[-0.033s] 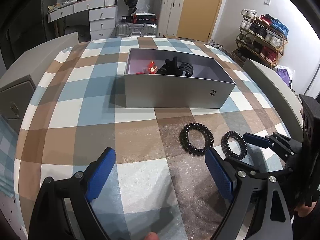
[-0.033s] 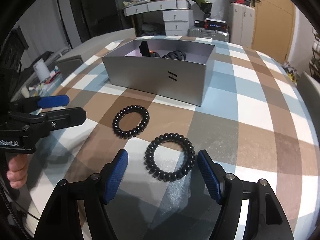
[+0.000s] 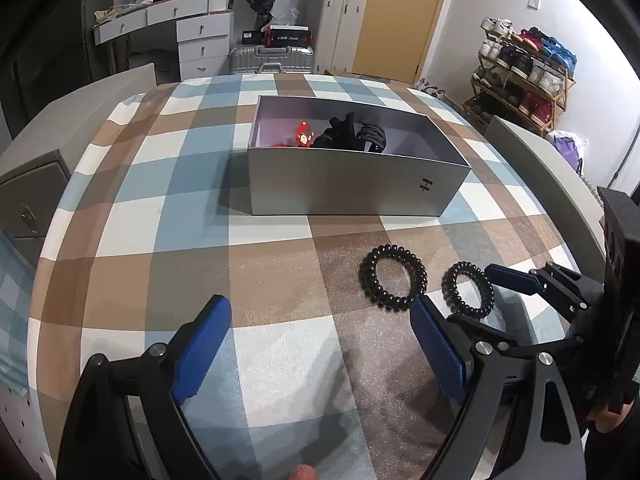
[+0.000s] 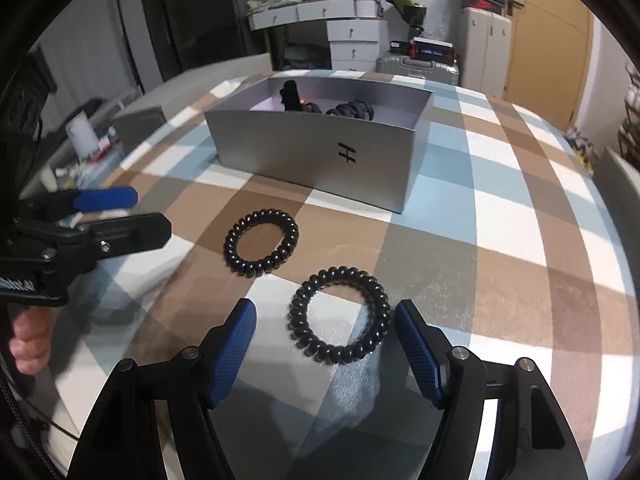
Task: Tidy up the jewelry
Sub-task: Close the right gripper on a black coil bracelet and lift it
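Two black spiral hair ties lie flat on the checked tablecloth in front of a grey open box (image 3: 344, 188) (image 4: 304, 152). One tie (image 4: 339, 350) lies between the open fingers of my right gripper (image 4: 326, 338), just past the pads, untouched. The other tie (image 4: 261, 268) (image 3: 374, 282) lies to its left, ahead and right of my open, empty left gripper (image 3: 320, 336). The nearer tie also shows in the left wrist view (image 3: 450, 292). The box holds black hair accessories (image 3: 352, 134) and a red ornament (image 3: 303, 136).
The table is covered by a brown, blue and white checked cloth (image 3: 180, 240). Grey chair backs stand at the left (image 3: 32, 196) and right (image 3: 532, 152) edges. A white dresser, suitcases and a shoe rack stand beyond the table.
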